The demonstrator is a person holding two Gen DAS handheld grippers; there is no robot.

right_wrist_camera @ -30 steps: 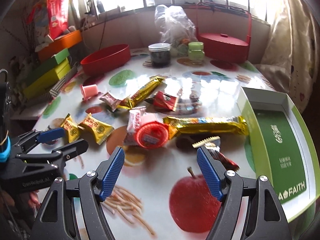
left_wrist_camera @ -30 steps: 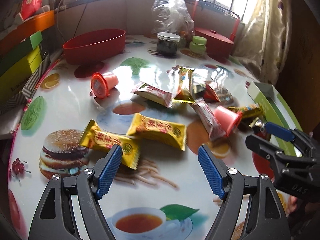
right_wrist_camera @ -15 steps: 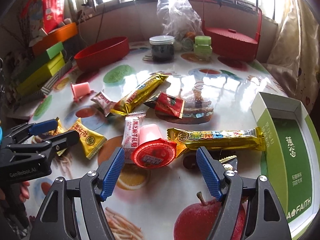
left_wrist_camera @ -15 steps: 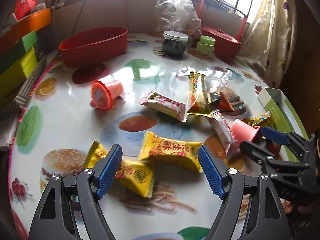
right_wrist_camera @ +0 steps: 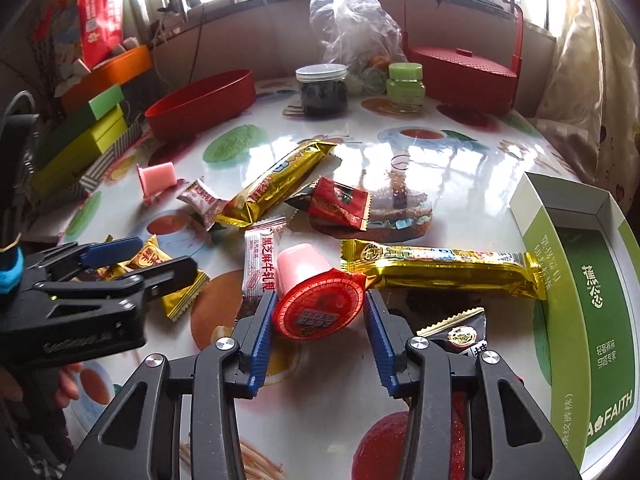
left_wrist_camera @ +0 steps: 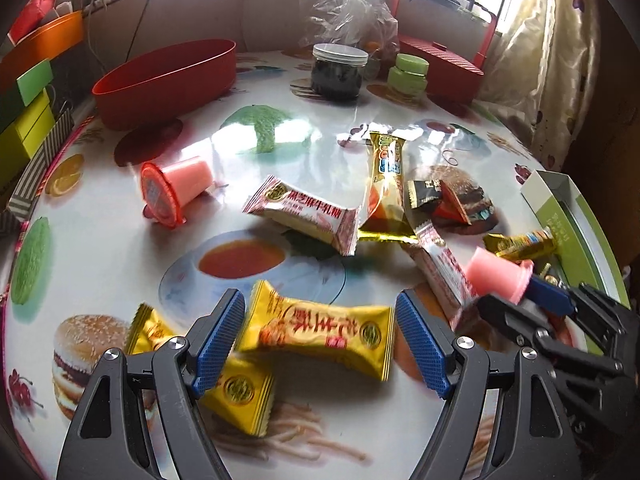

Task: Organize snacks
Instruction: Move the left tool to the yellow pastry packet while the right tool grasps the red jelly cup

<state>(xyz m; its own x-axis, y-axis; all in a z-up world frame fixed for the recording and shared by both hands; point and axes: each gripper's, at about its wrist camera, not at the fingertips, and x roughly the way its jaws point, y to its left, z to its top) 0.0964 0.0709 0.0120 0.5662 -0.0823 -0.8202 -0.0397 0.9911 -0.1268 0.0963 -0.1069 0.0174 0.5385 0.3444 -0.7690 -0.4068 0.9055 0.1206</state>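
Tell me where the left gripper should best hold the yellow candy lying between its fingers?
Probably across the plump middle of the yellow candy, coming from above. It lies flat and lengthwise between the left gripper's open fingers, so turning the wrist to span its short width looks safer than pinching the crimped ends.

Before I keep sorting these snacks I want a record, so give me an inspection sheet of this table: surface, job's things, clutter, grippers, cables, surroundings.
Surface: table with a glossy food-print cover, bare patches between the snacks.
Job's things: jelly cup on its side; second jelly cup farther off; yellow candy pack; gold bar; red bowl; green box, open.
Clutter: dark jar, green jar, plastic bag and red basket at the back.
Grippers: left gripper open, fingers either side of the yellow candy pack; right gripper has just been closing, fingers now pressing the jelly cup's lid rim.
Cables: dark cable on the back wall.
Surroundings: windows, curtain, stacked boxes.
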